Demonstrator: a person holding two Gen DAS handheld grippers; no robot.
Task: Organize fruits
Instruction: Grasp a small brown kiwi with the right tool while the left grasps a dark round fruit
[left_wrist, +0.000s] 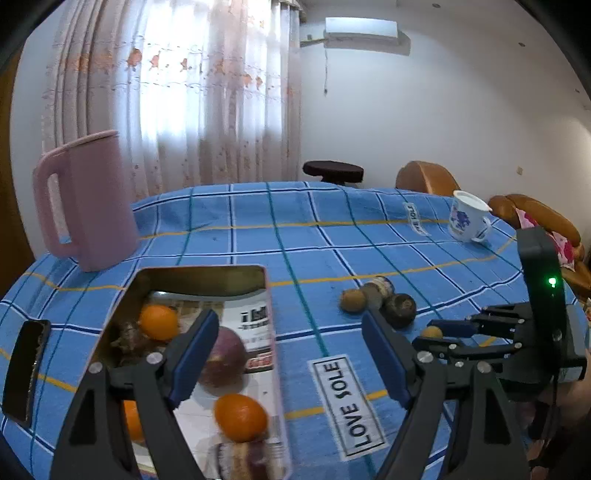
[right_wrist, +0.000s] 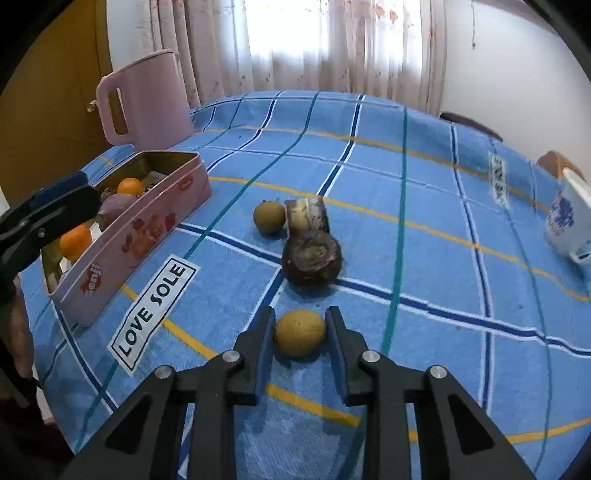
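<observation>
Leftmost on the blue checked cloth (right_wrist: 424, 206) stands one pink jug (right_wrist: 147, 99), and in front of it one pink tin (right_wrist: 129, 236), open at the top. Inside the tin I count three oranges (left_wrist: 240, 417), one purple fruit (left_wrist: 225, 356) and a small wrapped snack near the front end. The left claw (left_wrist: 291, 350) hangs over the tin's right edge with its jaws spread wide and nothing between them. Further right, loose on the cloth, lie two yellowish-brown fruits, one dark round fruit (right_wrist: 312, 258) and one small wrapped snack (right_wrist: 306, 216). The right claw (right_wrist: 300, 332) is clamped on the nearer yellowish fruit (right_wrist: 299, 332), which rests on the cloth. Far right sits one white cup (right_wrist: 569, 218) with blue flowers.
</observation>
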